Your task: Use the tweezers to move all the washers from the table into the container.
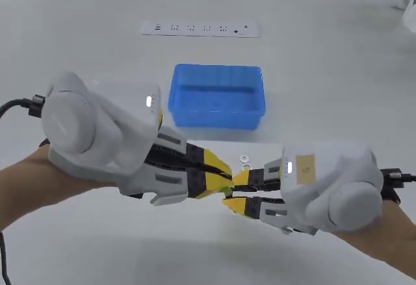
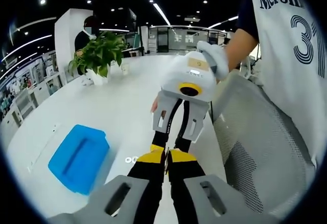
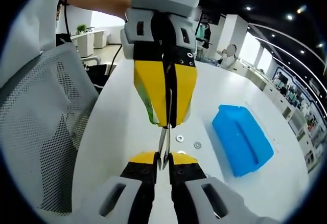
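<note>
Left gripper [image 1: 220, 176]: jaws pressed together on the tweezers [image 3: 164, 141], clamping the shank, with the tips pointing toward the opposing gripper.
Right gripper [image 1: 237, 189]: nose to nose with the left gripper, jaws drawn in narrow around the tip end of the tweezers. Whether the pads actually bear on the metal cannot be told from the right gripper view.
Tweezers state: prongs lie close together and converge at the tip, with nothing pinched between them.
Washers [image 1: 245, 160]: two, lying flat on the table [image 1: 312, 70] between the meeting jaws and the container [image 1: 216, 117], clear of the tweezers.
Container: blue, open-topped, upright, just beyond the washers.
Step in hand (judgement): settling the hold on the tweezers. Neither washer is lifted yet.
Handling, washers (judgement): light, thin, hard and probably slick. Lying flat, they offer little edge. Take hold across the ring, one prong through the hole and the other outside the rim.
Handling, tweezers (judgement): thin, stiff and springy. Grip at mid-shank so that jaw pressure closes the tips.
Risk (judgement): a skewed pinch may flick a washer away.
</note>
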### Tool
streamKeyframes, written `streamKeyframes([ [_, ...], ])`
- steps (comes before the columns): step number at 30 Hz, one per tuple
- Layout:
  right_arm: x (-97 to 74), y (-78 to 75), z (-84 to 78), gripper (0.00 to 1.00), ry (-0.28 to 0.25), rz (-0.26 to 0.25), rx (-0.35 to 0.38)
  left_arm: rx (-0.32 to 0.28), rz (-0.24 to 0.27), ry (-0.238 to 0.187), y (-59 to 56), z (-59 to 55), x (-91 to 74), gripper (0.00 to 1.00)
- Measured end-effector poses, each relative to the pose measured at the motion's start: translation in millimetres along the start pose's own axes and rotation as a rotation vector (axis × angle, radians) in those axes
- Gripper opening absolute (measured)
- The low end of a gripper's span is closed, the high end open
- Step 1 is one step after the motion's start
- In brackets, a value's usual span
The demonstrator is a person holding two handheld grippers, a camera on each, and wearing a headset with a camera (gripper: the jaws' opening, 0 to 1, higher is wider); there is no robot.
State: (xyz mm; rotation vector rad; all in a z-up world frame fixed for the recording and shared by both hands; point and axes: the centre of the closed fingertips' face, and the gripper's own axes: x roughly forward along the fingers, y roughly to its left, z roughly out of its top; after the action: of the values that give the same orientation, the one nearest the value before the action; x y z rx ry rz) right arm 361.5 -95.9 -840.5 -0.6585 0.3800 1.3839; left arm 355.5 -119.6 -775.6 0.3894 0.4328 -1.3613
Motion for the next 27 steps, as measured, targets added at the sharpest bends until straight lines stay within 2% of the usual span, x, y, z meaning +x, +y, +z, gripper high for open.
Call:
streamKeyframes([
  [3,-1.5,-7.1,-4.1,0.1,0.007,-0.024,0.008,0.004,0.005,-0.003,7.3,1.4,4.2,0.06],
  [13,-4.5,-20.2,-7.4,0.12,-0.003,-0.068,0.033,0.03,0.016,-0.006,16.6,6.0,7.6,0.06],
  [23,-0.1,-23.3,-8.6,0.12,-0.01,-0.072,0.062,0.042,0.016,0.01,20.1,3.0,9.4,0.06],
  [27,2.2,-23.5,-11.5,0.12,-0.006,-0.067,0.069,0.027,0.013,0.012,22.3,0.0,11.3,0.06],
])
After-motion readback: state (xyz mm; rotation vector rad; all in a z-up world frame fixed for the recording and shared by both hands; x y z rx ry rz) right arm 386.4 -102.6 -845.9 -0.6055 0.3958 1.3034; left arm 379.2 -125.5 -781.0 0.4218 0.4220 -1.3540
